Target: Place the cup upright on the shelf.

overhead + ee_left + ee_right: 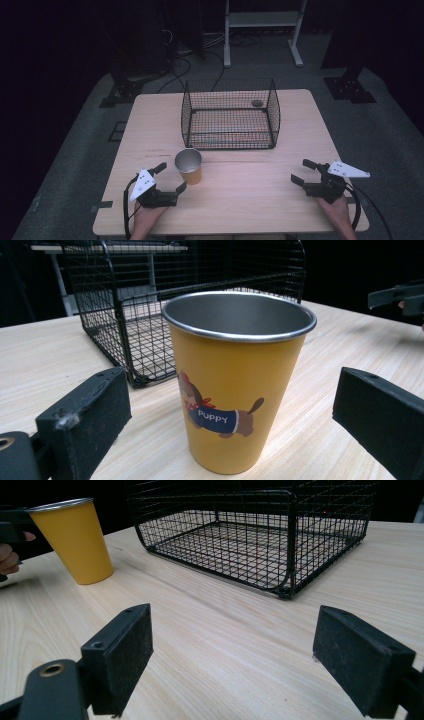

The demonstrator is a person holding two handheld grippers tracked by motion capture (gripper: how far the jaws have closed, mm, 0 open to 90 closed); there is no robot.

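**Cup grab not yet started**

Yellow cup point(235, 385) stands upright on table point(250, 195), near-left, just in front of wire basket point(230, 117). Left gripper point(170, 179) w/ jaws spread wide, flanking cup, no contact. Right gripper point(304, 172) also spread, empty, well apart at near-right. Left to do: close, lift. Basket's near wall is the probable obstacle.

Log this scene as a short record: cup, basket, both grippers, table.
cup: yellow cup, upright, empty, puppy print, standing on table in front of the basket
basket: black wire basket, apart from cup
left gripper: left gripper, open, jaws either side of cup, not touching
right gripper: right gripper, open, holding nothing
table: wooden table
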